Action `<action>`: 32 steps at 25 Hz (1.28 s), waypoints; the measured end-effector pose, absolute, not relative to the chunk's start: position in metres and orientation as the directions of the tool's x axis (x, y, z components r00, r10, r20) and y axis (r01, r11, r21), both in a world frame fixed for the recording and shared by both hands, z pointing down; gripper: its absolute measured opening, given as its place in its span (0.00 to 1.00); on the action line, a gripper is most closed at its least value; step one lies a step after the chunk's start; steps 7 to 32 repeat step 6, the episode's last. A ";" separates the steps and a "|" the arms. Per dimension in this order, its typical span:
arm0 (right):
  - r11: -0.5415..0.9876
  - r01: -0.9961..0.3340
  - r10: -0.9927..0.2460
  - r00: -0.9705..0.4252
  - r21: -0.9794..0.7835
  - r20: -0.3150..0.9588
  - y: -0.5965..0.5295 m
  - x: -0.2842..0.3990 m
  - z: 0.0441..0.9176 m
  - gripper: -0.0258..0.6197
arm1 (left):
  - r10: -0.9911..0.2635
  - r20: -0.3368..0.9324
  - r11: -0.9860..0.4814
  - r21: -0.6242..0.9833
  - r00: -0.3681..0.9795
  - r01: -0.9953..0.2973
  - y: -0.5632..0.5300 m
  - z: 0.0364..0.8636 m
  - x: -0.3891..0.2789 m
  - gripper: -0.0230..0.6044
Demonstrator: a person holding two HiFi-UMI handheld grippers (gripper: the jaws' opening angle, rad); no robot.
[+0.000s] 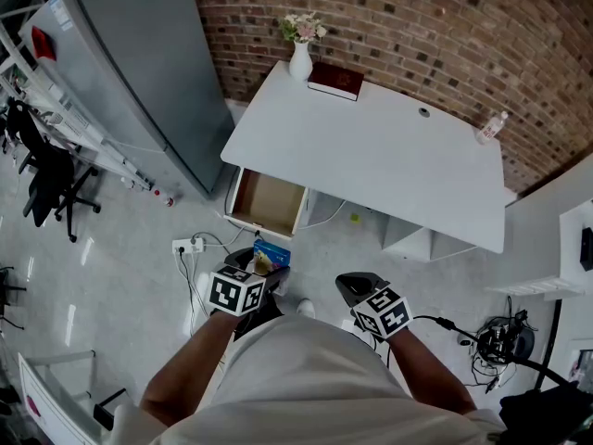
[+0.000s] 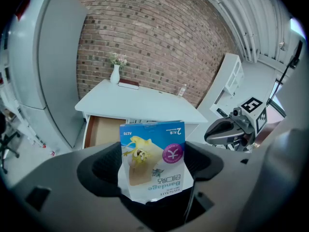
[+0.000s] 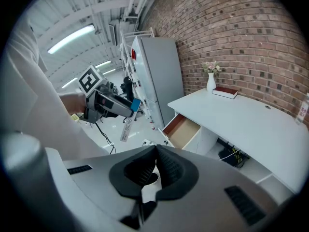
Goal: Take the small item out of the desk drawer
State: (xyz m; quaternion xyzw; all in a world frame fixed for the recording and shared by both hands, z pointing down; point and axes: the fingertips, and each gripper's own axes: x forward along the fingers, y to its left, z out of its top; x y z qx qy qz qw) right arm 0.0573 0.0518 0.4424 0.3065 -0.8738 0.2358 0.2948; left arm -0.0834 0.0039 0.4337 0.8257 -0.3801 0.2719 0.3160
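Bandage packet [image 2: 153, 161] pinched in left hand-held gripper [image 1: 267, 276], lower centre; right hand-held gripper [image 3: 154, 166] pressed together, empty. Removal apparently done; next likely: set packet on worktop [image 1: 389, 156].

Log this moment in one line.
left tool: shut on bandage packet | right tool: shut, empty | drawer: open

One bandage packet [image 2: 152, 158], one drawer [image 1: 269, 202], one vase [image 1: 300, 61], one book [image 1: 335, 81], two tongs [image 1: 271, 274] [image 1: 355, 287]

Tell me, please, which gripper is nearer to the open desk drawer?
Left. The left gripper, holding a bandage packet, is directly in front of the open drawer; the right gripper, shut and empty, is farther off to its right.
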 end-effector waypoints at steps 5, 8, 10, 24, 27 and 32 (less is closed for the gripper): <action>0.699 -0.675 -0.393 -0.638 -0.236 0.662 0.051 0.058 0.444 0.09 | -0.454 0.687 -0.512 0.320 0.567 -0.797 0.002 0.435 -0.082 0.65; 0.699 -0.675 -0.393 -0.638 -0.236 0.663 0.050 0.058 0.445 0.09 | -0.454 0.686 -0.512 0.321 0.569 -0.796 0.002 0.436 -0.081 0.65; 0.699 -0.675 -0.393 -0.638 -0.236 0.663 0.050 0.058 0.445 0.09 | -0.454 0.686 -0.512 0.321 0.569 -0.796 0.002 0.436 -0.081 0.65; 0.699 -0.675 -0.393 -0.638 -0.236 0.663 0.050 0.058 0.445 0.09 | -0.454 0.686 -0.512 0.321 0.569 -0.796 0.002 0.436 -0.081 0.65; 0.699 -0.675 -0.393 -0.638 -0.236 0.663 0.050 0.058 0.445 0.09 | -0.454 0.686 -0.512 0.321 0.569 -0.796 0.002 0.436 -0.081 0.65; 0.699 -0.675 -0.393 -0.638 -0.236 0.663 0.050 0.058 0.445 0.09 | -0.454 0.686 -0.512 0.321 0.569 -0.796 0.002 0.436 -0.081 0.65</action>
